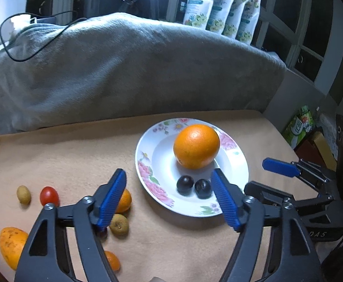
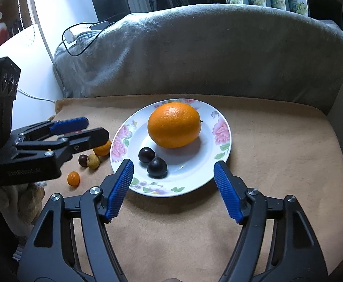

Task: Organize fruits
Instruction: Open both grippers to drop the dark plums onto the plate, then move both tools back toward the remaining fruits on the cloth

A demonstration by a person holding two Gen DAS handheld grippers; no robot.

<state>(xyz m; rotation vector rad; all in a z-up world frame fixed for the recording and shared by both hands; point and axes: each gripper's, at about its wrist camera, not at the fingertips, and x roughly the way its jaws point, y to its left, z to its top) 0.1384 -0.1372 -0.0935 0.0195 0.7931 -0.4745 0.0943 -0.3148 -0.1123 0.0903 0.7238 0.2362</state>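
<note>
Fruit on a tan, short-napped fleece cloth (image 2: 253, 169) that covers the table, with a grey plush blanket (image 2: 195, 51) heaped along its far edge. I see a glossy white plate (image 2: 221, 155), round and shallow, with pink printed roses on its rim, lying near the middle of the cloth. It carries a large orange (image 2: 174, 124) with dimpled, shiny peel and, touching each other at the near side of the well, two smooth dark plums (image 2: 152, 162).

Toward the cloth's left edge lie the loose fruits: a red cherry tomato (image 1: 49, 196), an olive-shaped yellow-green fruit (image 1: 23, 194), a dull brownish round fruit (image 1: 119, 225), a small mandarin (image 1: 124, 201) partly behind my left finger, a kumquat (image 2: 73, 178), and a speckled orange mango (image 1: 11, 244) at the near left corner.

My left gripper (image 1: 169, 197) stands wide apart, ribbed blue pads (image 1: 111, 199) bare, gripping nothing, over the plate's near left rim. My right gripper (image 2: 173, 190) is likewise spread wide and empty, its pads flanking the plate's near rim without touching it.
</note>
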